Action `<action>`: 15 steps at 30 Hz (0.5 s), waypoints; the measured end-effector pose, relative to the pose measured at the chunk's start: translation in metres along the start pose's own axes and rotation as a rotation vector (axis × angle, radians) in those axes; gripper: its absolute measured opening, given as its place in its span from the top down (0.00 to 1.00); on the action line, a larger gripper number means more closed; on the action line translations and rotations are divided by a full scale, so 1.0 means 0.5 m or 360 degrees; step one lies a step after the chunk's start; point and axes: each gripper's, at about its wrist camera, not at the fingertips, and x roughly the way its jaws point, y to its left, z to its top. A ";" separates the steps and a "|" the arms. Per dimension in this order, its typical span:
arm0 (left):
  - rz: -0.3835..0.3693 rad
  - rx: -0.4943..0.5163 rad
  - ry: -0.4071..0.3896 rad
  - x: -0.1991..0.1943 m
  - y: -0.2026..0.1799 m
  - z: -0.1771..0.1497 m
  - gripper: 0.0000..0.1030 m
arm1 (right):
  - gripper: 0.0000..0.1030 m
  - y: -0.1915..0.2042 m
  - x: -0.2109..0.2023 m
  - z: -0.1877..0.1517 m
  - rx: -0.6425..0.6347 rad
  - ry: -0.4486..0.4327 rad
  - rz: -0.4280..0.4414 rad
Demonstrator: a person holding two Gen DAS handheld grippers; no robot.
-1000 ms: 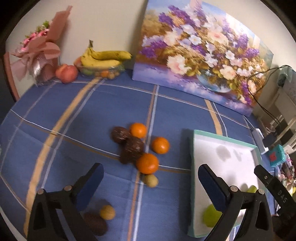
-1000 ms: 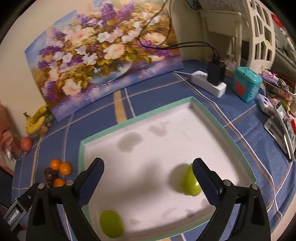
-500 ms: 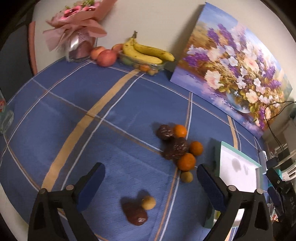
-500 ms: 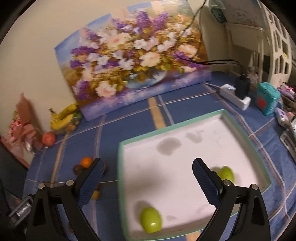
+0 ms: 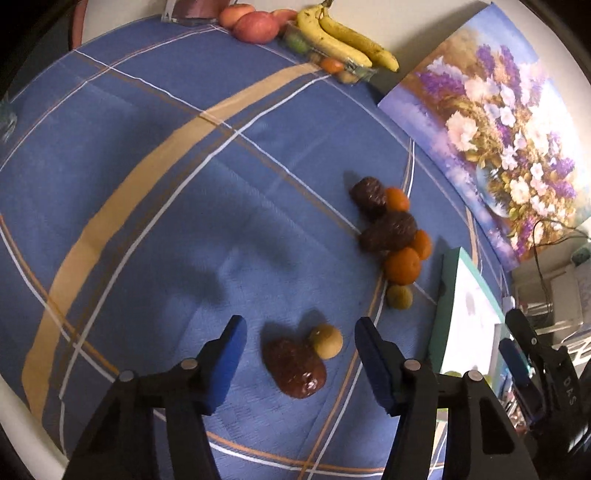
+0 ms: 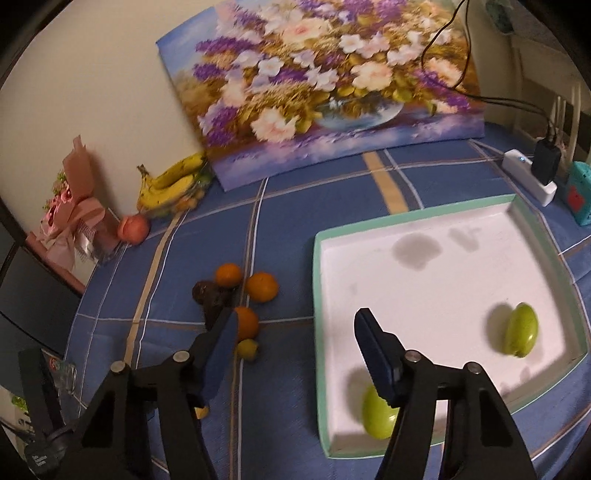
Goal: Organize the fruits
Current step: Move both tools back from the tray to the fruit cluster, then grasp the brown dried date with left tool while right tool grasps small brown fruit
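A dark reddish-brown fruit and a small yellow-brown fruit lie side by side on the blue tablecloth. My left gripper hovers over them with both between its closing jaws; the pads touch neither. Farther off is a pile of oranges, dark fruits and another small yellow fruit. My right gripper is closing on nothing, above the cloth between that pile and the tray's left rim. The white tray holds two green fruits.
Bananas and apples sit at the table's far edge beside a flower painting. A pink bouquet stands at the far left. A power strip and a teal box lie behind the tray.
Both grippers have swung left, away from the tray. The left one has come down over the two lone fruits. Both pairs of jaws have narrowed.
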 end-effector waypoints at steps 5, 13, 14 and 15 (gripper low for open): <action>0.0013 0.0048 0.0095 0.018 -0.008 -0.012 0.43 | 0.36 0.008 0.018 -0.010 -0.0012 0.0070 -0.0014; 0.0108 0.0080 0.0210 0.044 -0.001 -0.026 0.47 | 0.36 -0.001 0.022 -0.019 0.0033 0.0119 -0.0015; 0.0103 0.0074 0.0221 0.046 0.001 -0.027 0.49 | 0.36 -0.002 0.021 -0.019 0.0037 0.0119 -0.0015; 0.0103 0.0071 0.0230 0.049 0.001 -0.027 0.50 | 0.36 -0.002 0.020 -0.019 0.0040 0.0120 -0.0015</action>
